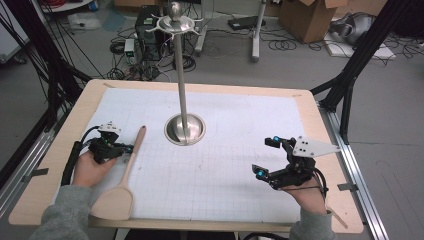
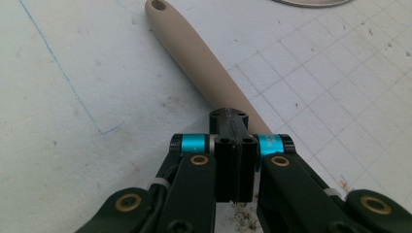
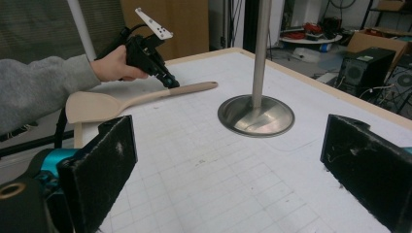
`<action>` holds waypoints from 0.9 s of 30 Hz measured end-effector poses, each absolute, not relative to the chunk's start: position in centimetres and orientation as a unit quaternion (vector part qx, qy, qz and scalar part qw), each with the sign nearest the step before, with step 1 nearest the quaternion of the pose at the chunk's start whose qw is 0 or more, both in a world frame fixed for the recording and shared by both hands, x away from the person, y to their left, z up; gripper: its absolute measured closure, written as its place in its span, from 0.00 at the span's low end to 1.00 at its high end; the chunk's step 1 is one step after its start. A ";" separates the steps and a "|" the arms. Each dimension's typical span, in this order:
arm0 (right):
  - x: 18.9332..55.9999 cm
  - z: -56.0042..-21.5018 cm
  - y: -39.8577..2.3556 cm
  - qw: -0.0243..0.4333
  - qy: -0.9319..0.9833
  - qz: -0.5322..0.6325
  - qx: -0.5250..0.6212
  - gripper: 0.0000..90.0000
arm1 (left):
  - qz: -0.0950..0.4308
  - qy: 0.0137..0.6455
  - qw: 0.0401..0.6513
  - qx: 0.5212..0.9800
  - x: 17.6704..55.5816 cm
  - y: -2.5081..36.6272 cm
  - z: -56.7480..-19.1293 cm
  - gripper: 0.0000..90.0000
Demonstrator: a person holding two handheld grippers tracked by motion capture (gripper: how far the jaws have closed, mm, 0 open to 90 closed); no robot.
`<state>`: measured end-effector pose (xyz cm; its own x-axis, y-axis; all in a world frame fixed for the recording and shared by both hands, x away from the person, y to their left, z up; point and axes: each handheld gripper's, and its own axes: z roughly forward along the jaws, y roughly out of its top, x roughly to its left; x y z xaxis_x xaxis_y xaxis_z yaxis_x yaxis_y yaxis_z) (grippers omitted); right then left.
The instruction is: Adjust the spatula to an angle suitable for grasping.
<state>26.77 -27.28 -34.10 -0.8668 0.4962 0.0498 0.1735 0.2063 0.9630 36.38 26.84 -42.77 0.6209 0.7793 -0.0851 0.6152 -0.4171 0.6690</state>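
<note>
My left hand-held gripper (image 2: 235,145) is pinched tight on the handle of the pale wooden flat-bladed spatula (image 1: 126,172), approx mid-handle; blade end lifted off the white gridded counter (image 1: 220,165) behind the grip, hole end ahead of it. My right hand-held gripper (image 1: 267,156) w/ jaws spread wide, nothing between, well apart from the spatula; round steel stand base (image 1: 185,129) ahead of it

My left gripper (image 1: 125,148) is at the near left, jaws closed, pointing right; left hand (image 1: 92,167) is wrapped around its body, grey sleeve behind. My right gripper (image 1: 266,157) is at the near right, jaws spread wide, pointing left, right hand (image 1: 309,194) underneath.
</note>
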 end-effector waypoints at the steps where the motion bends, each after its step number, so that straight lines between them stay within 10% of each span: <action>1: 26.8 -34.1 -27.2 0.137 0.765 0.591 0.217 0.06 | 0.120 0.418 0.342 0.833 36.4 26.8 -42.8 0.99; 27: 26.9 -34.3 -26.7 0.133 0.772 0.582 0.218 0.06 | 0.091 0.383 0.362 0.845 36.3 25.4 -43.3 0.99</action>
